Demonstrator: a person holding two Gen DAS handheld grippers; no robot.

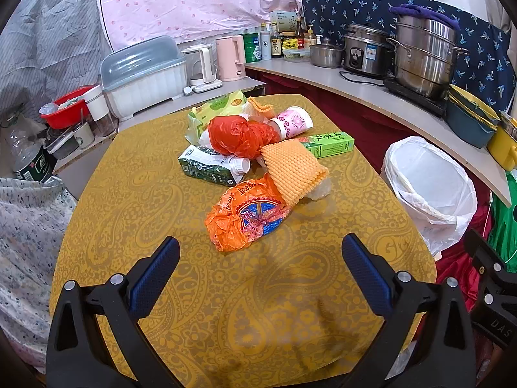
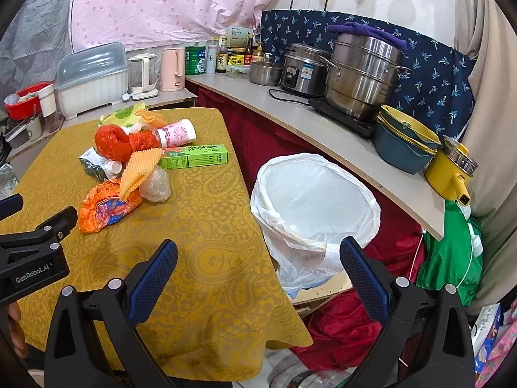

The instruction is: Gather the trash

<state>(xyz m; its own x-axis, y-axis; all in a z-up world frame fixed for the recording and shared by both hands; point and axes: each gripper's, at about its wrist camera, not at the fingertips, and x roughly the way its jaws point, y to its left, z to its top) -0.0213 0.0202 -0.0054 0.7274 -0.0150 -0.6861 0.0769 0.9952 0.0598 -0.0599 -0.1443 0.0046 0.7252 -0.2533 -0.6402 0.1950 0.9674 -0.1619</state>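
Note:
A heap of trash lies in the middle of the yellow-clothed table (image 1: 135, 213): an orange printed bag (image 1: 245, 215) nearest me, an orange knitted cloth (image 1: 295, 169), a red bag (image 1: 240, 135), a green carton (image 1: 206, 165), a green box (image 1: 328, 144), a pink cup (image 1: 292, 121) and a green wrapper (image 1: 216, 110). My left gripper (image 1: 260, 270) stands open just short of the orange bag, holding nothing. My right gripper (image 2: 258, 273) is open and empty over the table's right edge, beside the white-lined bin (image 2: 315, 203). The same orange bag (image 2: 106, 208) lies left of it.
A counter (image 2: 290, 113) along the right carries steel pots (image 2: 362, 74), a rice cooker, stacked bowls and a yellow pot. Behind the table stand a dish box (image 1: 145, 77), kettles and a red bowl. Red cloth and a green bag lie on the floor near the bin.

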